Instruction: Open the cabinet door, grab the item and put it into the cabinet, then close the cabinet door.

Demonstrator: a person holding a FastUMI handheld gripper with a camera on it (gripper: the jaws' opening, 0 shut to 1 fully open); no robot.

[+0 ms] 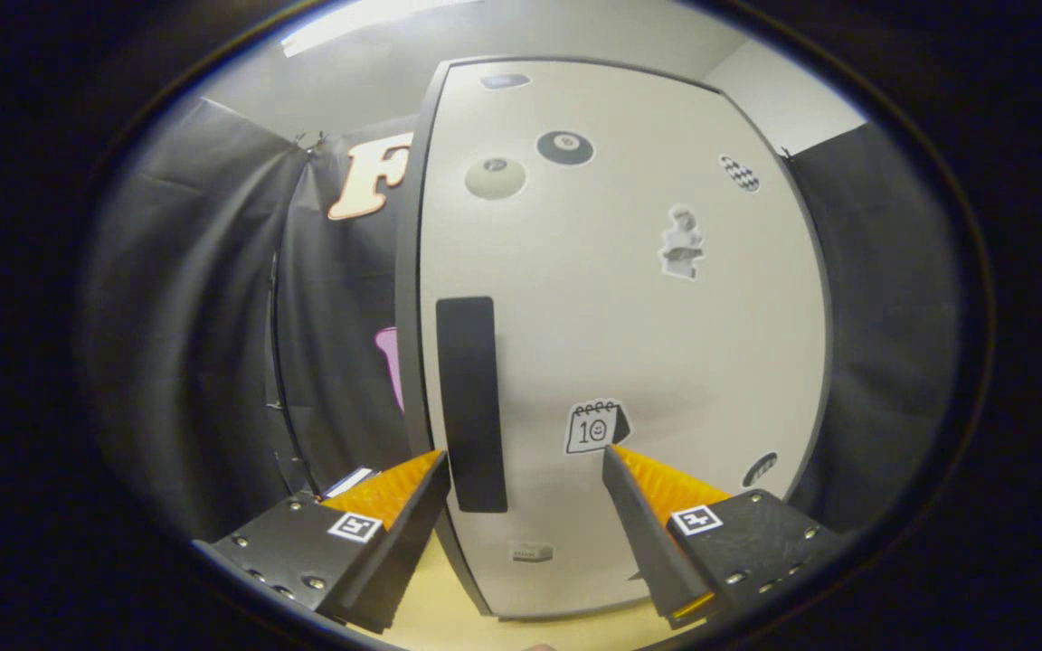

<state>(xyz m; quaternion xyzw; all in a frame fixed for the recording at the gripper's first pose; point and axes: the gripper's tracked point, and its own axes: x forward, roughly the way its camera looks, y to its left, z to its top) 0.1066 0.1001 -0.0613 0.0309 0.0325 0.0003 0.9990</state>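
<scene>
Facing the gripper (523,459) stands the cabinet, and its pale door (629,344) takes most of the view, with a dark frame around its edge. The door looks shut, as far as the view lets me tell. Black cloth (186,316) hangs on both sides of the cabinet as the wall of the booth. Under the cabinet and the fingers there is a yellowish surface (449,624). On the left part of the door sits a long dark handle (471,402), upright, close to the door's left edge. The two fingers (394,493) are spread wide and nothing is held between them; the lower end of the handle shows in the gap, nearer to the left finger, and I cannot tell if any finger touches it. Several stickers are on the door: two round ball stickers (564,147) near the top, a small figure (682,242) to the right of the middle, and a calendar sticker (595,427) just above the tip of the right finger. The item for the cabinet cannot be made out here.
</scene>
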